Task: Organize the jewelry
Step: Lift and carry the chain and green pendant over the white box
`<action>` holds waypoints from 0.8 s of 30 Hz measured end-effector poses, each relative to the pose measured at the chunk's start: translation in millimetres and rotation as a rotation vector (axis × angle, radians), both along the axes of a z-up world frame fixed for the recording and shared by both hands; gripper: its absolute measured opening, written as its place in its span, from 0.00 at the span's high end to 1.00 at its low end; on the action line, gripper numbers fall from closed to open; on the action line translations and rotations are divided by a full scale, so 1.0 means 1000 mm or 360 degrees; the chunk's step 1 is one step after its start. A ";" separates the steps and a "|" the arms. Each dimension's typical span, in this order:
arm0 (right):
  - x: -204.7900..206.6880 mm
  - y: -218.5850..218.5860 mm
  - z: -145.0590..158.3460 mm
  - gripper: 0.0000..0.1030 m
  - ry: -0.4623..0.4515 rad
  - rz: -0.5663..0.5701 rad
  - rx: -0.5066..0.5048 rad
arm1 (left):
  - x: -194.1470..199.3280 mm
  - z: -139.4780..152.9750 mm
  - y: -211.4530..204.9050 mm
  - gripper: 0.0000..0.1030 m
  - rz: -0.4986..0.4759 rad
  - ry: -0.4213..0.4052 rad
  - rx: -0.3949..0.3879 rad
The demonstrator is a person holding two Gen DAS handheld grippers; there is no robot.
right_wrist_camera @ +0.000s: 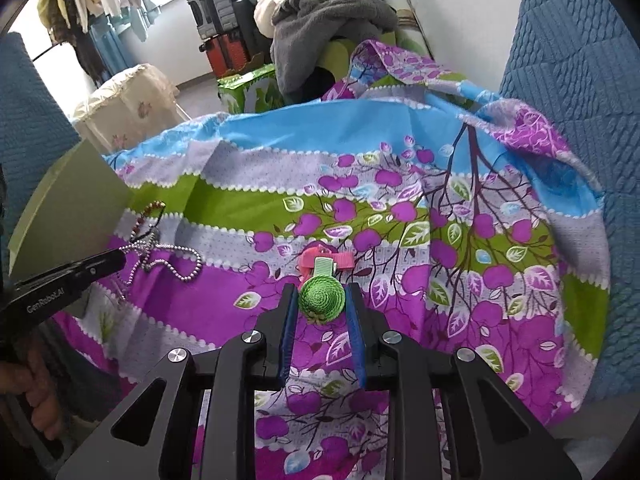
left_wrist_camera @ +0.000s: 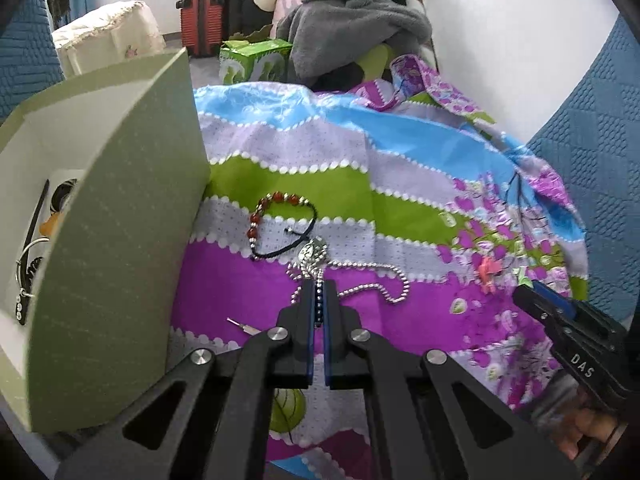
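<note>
My left gripper [left_wrist_camera: 319,286] is shut on a silver ball-chain necklace [left_wrist_camera: 372,280] with an oval pendant [left_wrist_camera: 313,251]; the rest of the chain lies on the patterned cloth [left_wrist_camera: 400,200]. A red bead bracelet [left_wrist_camera: 276,220] on a black cord lies just beyond it. My right gripper [right_wrist_camera: 322,294] holds a green round hair clip [right_wrist_camera: 322,295] between its fingers, above a pink clip [right_wrist_camera: 332,258]. The left gripper [right_wrist_camera: 116,258] also shows in the right wrist view by the necklace [right_wrist_camera: 168,258].
An open green box [left_wrist_camera: 120,240] stands at the left and holds several ornaments [left_wrist_camera: 30,248]. A small metal pin [left_wrist_camera: 240,325] lies near the box. Blue quilted cushions [right_wrist_camera: 580,80] flank the cloth. Clothes and suitcases [left_wrist_camera: 204,24] are behind.
</note>
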State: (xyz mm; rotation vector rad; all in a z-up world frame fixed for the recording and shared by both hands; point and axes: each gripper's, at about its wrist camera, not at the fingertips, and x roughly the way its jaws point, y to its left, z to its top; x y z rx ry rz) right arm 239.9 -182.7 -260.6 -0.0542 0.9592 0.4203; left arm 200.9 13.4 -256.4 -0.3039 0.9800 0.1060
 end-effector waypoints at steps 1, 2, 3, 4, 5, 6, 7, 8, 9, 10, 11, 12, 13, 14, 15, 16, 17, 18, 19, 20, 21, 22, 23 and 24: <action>-0.002 0.000 0.003 0.79 -0.0011 0.0002 0.0006 | -0.001 0.004 0.000 0.98 -0.0008 -0.0009 -0.0010; -0.004 0.000 0.008 0.79 -0.0030 0.0005 0.0009 | -0.002 0.008 0.001 0.98 -0.0014 -0.0019 -0.0010; -0.005 0.000 0.012 0.79 -0.0043 0.0004 0.0009 | -0.003 0.012 0.001 0.98 -0.0021 -0.0029 -0.0009; -0.007 -0.001 0.016 0.79 -0.0055 -0.0001 0.0013 | -0.003 0.016 0.002 0.98 -0.0028 -0.0038 -0.0015; -0.008 -0.002 0.021 0.79 -0.0067 -0.0006 0.0024 | -0.004 0.020 0.002 0.98 -0.0029 -0.0047 -0.0011; -0.009 -0.002 0.025 0.79 -0.0074 -0.0009 0.0031 | -0.006 0.025 0.002 0.98 -0.0039 -0.0065 0.0023; -0.010 -0.002 0.029 0.79 -0.0086 -0.0012 0.0036 | -0.008 0.030 0.000 0.98 -0.0057 -0.0083 0.0069; -0.011 -0.001 0.034 0.79 -0.0099 -0.0016 0.0038 | -0.009 0.034 0.000 0.98 -0.0069 -0.0091 0.0074; -0.012 -0.001 0.036 0.79 -0.0101 -0.0019 0.0037 | -0.010 0.038 0.000 0.98 -0.0075 -0.0095 0.0055; -0.013 -0.001 0.040 0.79 -0.0102 -0.0025 0.0038 | -0.010 0.042 0.001 0.98 -0.0082 -0.0097 0.0027; -0.014 -0.001 0.045 0.79 -0.0107 -0.0035 0.0047 | -0.010 0.046 0.001 0.98 -0.0090 -0.0101 0.0024; -0.015 -0.001 0.048 0.79 -0.0110 -0.0042 0.0053 | -0.010 0.052 0.001 0.98 -0.0098 -0.0114 0.0038; -0.015 -0.001 0.053 0.79 -0.0113 -0.0049 0.0057 | -0.011 0.056 0.002 0.98 -0.0100 -0.0120 0.0038; -0.016 0.000 0.058 0.79 -0.0118 -0.0057 0.0059 | -0.011 0.062 0.004 0.98 -0.0104 -0.0128 0.0022; -0.016 0.001 0.063 0.79 -0.0121 -0.0059 0.0062 | -0.012 0.069 0.005 0.98 -0.0099 -0.0140 0.0014; -0.017 0.002 0.068 0.79 -0.0124 -0.0059 0.0067 | -0.012 0.077 0.006 0.98 -0.0105 -0.0153 0.0023; -0.017 0.004 0.075 0.79 -0.0131 -0.0059 0.0075 | -0.011 0.083 0.006 0.98 -0.0113 -0.0162 0.0036; -0.017 0.004 0.081 0.79 -0.0140 -0.0061 0.0083 | -0.012 0.089 0.006 0.98 -0.0121 -0.0173 0.0045; -0.018 0.006 0.090 0.79 -0.0156 -0.0062 0.0096 | -0.012 0.096 0.007 0.98 -0.0128 -0.0186 0.0047; -0.019 0.006 0.097 0.79 -0.0169 -0.0059 0.0103 | -0.012 0.102 0.007 0.98 -0.0133 -0.0193 0.0046; -0.020 0.008 0.103 0.79 -0.0182 -0.0057 0.0106 | -0.013 0.108 0.008 0.98 -0.0134 -0.0197 0.0048; -0.020 0.009 0.109 0.79 -0.0192 -0.0055 0.0107 | -0.013 0.115 0.009 0.98 -0.0139 -0.0200 0.0045; -0.020 0.010 0.117 0.79 -0.0204 -0.0053 0.0114 | -0.014 0.120 0.009 0.98 -0.0138 -0.0203 0.0047; -0.020 0.011 0.123 0.79 -0.0211 -0.0051 0.0123 | -0.015 0.128 0.010 0.98 -0.0139 -0.0215 0.0049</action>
